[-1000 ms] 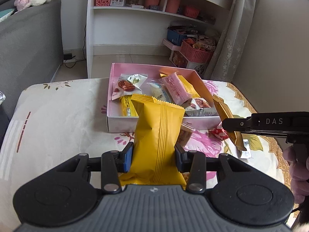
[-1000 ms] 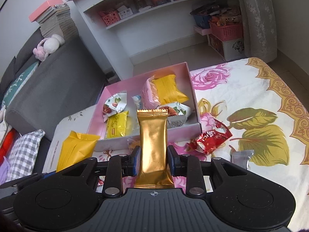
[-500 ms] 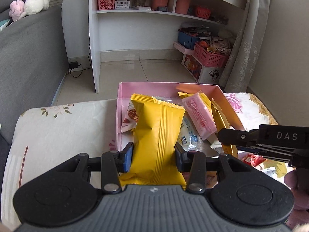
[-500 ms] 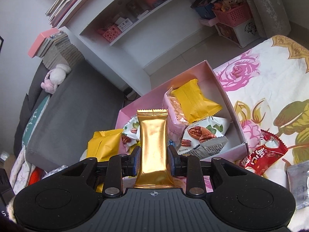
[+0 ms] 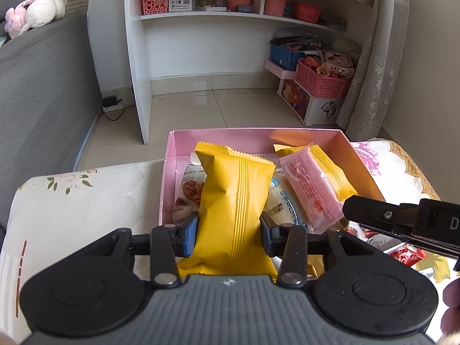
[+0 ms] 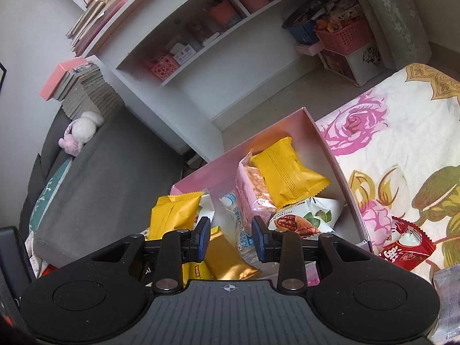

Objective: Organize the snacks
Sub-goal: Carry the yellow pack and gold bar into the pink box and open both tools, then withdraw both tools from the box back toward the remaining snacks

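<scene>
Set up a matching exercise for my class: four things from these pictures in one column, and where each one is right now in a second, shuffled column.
1. large yellow packet
2. gold packet
3. red packet
4. pink packet

A. on the flowered cloth, outside the box
B. clamped in the left gripper
C. lying below the open right gripper
D. leaning on a yellow packet in the pink box

Pairs: 1-B, 2-C, 3-A, 4-D

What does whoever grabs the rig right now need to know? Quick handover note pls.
Left gripper: shut on yellow packet, held over the pink box.
Right gripper: open, nothing held; gold bar lies below it in the box.
Done: several snacks in the box.
Left: release the yellow packet; red packet and silver packet lie on the floral cloth outside it.
</scene>
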Demonstrator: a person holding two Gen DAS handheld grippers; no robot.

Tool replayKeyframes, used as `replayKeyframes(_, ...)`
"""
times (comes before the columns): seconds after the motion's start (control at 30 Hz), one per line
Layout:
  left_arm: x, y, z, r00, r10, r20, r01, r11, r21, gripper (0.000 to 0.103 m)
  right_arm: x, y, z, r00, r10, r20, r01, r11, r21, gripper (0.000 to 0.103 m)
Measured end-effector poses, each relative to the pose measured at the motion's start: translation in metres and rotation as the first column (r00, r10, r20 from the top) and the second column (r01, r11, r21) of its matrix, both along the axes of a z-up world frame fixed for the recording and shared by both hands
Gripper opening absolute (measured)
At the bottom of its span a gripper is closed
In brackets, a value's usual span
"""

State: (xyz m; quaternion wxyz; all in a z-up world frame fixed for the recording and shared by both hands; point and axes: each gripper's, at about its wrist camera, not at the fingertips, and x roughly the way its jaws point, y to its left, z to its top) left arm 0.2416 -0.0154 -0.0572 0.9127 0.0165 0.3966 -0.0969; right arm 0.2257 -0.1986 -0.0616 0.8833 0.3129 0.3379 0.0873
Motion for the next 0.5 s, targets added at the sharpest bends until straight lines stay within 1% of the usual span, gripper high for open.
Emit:
replayKeyframes(0.03,0.0,-0.002,0.0,1.0,0.001,0.005,-0.001,1.0,0.017,0.045,0.0,0.0,0.001,1.0,-0.003,0.0,0.003,1.0,-0.007,0.034)
replayKeyframes(0.07,0.0,-0.003,0.0,1.0,0.007,0.01,-0.007,0.999,0.034,0.056,0.0,0.0,0.001,1.0,-0.006,-0.003,0.006,1.0,-0.01,0.039)
replayKeyframes(0.13,-0.002,-0.003,0.001,0.999,0.018,0.026,-0.019,0.999,0.047,0.062,0.0,-0.002,0.001,1.0,-0.011,-0.008,0.011,1.0,-0.006,0.043)
replayKeyframes(0.23,-0.004,-0.002,0.003,1.0,0.015,0.017,-0.015,0.999,0.034,0.064,0.0,-0.005,0.0,1.0,-0.016,-0.015,0.016,1.0,-0.006,0.047)
replayKeyframes(0.3,-0.004,-0.002,0.004,1.0,0.018,0.014,-0.019,0.999,0.042,0.066,-0.001,-0.006,0.001,1.0,-0.02,-0.016,0.02,1.0,-0.007,0.05)
replayKeyframes(0.37,-0.006,-0.002,0.006,1.0,0.015,0.009,-0.015,0.999,0.047,0.068,-0.002,-0.007,0.002,1.0,-0.021,-0.013,0.021,1.0,-0.005,0.057)
replayKeyframes(0.43,-0.009,-0.002,0.007,1.0,0.012,0.003,-0.012,0.999,0.049,0.069,-0.004,-0.007,0.005,1.0,-0.019,-0.008,0.018,1.0,-0.017,0.061)
replayKeyframes(0.5,-0.014,-0.001,0.009,1.0,0.005,0.001,-0.005,0.999,0.048,0.071,-0.006,-0.007,0.009,1.0,-0.014,0.0,0.014,0.999,-0.033,0.062)
